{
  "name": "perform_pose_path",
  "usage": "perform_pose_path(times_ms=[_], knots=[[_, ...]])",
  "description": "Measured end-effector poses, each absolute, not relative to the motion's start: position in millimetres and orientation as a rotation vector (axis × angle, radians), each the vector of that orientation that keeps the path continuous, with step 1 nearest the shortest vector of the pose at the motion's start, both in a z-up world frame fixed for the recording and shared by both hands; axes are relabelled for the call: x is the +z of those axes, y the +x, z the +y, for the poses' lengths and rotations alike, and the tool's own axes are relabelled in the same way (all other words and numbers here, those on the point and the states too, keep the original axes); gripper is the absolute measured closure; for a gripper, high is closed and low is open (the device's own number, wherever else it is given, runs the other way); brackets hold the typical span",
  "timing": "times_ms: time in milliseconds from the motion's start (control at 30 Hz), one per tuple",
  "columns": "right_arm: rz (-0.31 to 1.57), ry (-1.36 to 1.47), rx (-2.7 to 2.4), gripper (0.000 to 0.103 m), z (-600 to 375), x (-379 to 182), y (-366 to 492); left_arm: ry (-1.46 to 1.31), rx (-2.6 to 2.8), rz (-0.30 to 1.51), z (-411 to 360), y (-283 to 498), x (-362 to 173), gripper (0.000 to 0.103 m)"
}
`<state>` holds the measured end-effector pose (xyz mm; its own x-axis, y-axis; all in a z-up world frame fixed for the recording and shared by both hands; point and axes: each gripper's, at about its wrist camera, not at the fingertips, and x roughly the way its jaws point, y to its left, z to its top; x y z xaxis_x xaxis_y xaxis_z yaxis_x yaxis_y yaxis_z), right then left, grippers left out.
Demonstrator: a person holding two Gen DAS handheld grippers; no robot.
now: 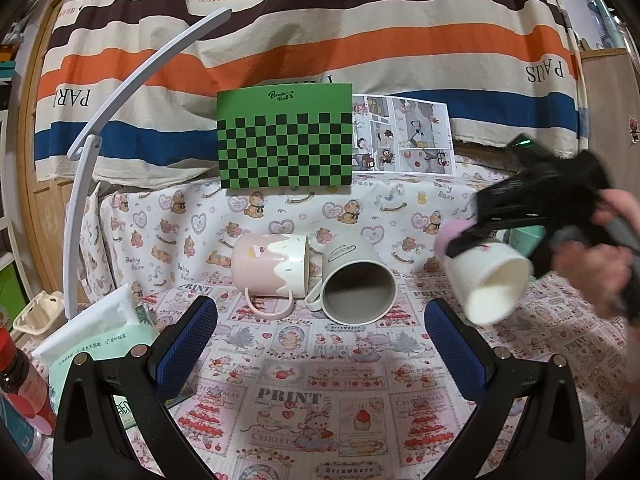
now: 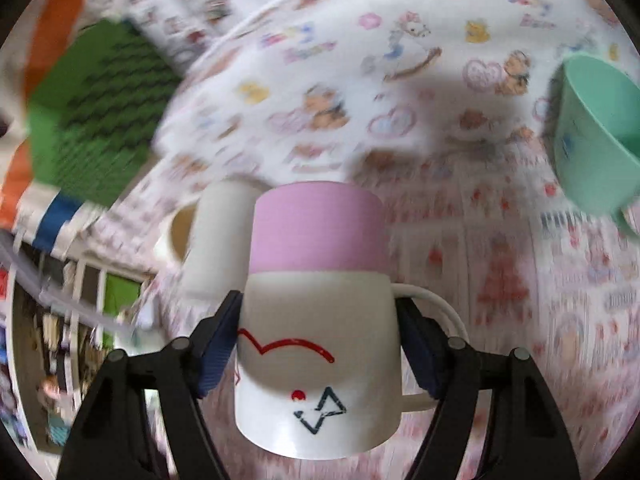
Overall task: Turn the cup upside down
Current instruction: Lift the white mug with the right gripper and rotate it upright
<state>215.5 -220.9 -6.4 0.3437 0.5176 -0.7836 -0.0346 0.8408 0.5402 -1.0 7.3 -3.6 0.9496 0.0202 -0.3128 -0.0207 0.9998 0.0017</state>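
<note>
My right gripper [image 2: 316, 344] is shut on a white mug with a pink band [image 2: 316, 312], its blue pads pressing both sides. In the left wrist view this mug [image 1: 486, 276] hangs tilted in the air at the right, mouth facing down and toward the camera, held by the right gripper [image 1: 480, 236] and a hand. My left gripper [image 1: 320, 332] is open and empty, low over the printed cloth. Ahead of it a pink-and-cream mug [image 1: 272, 266] and a white mug with a grey inside [image 1: 358, 286] lie on their sides, touching.
A green checkered box [image 1: 285, 138] and a comic sheet [image 1: 404, 136] stand at the back. A white curved lamp arm [image 1: 120, 96] rises at left. A tissue pack [image 1: 100, 344] and a bottle [image 1: 22, 384] sit at the left front. A mint green cup [image 2: 596, 128] is at the right.
</note>
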Motion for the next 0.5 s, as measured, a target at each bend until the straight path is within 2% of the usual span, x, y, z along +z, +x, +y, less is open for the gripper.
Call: perform_pose_path(times_ms=[233, 500], knots=[[1.207, 0.493, 0.465, 0.03, -220.9, -29.1, 157.9, -0.008, 0.023, 0.322, 7.7, 1.8, -2.0, 0.0], [1.231, 0.457, 0.477, 0.029, -205.6, -51.2, 146.5, -0.015, 0.023, 0.328, 9.0, 4.3, -0.5, 0.0]])
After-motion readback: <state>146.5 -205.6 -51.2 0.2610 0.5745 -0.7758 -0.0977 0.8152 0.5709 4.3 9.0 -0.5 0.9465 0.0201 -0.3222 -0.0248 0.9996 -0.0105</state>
